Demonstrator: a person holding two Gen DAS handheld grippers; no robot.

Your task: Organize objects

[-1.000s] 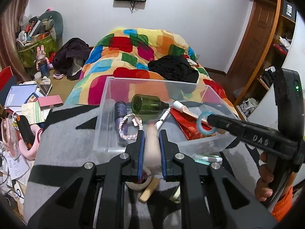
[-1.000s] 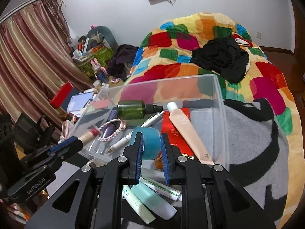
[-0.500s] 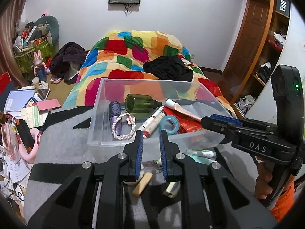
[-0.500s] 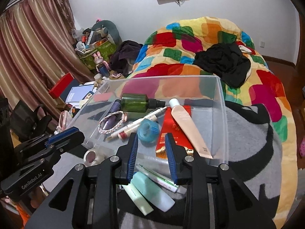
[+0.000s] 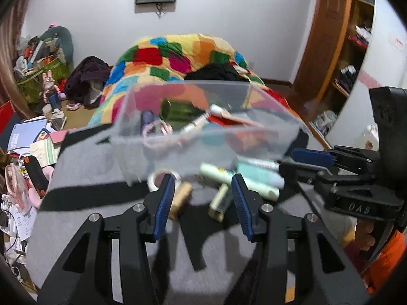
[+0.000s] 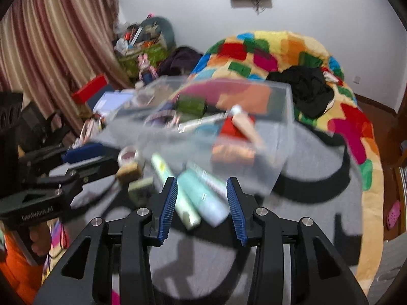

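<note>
Grey blanket (image 5: 96, 167) under my two spread, empty grippers (image 5: 203, 198) (image 6: 201, 198), clear bin (image 5: 267, 137) ahead, patchwork quilt (image 6: 292, 50) behind

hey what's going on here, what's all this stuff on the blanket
A person with a gripper in each hand is tidying small items into a clear bin on a grey blanket. The bin already holds a green bottle, a red packet and other bits. Both grippers are open and empty: the left gripper hangs over a tape roll and small bottles, the right gripper over the tubes in front of the bin.
</note>
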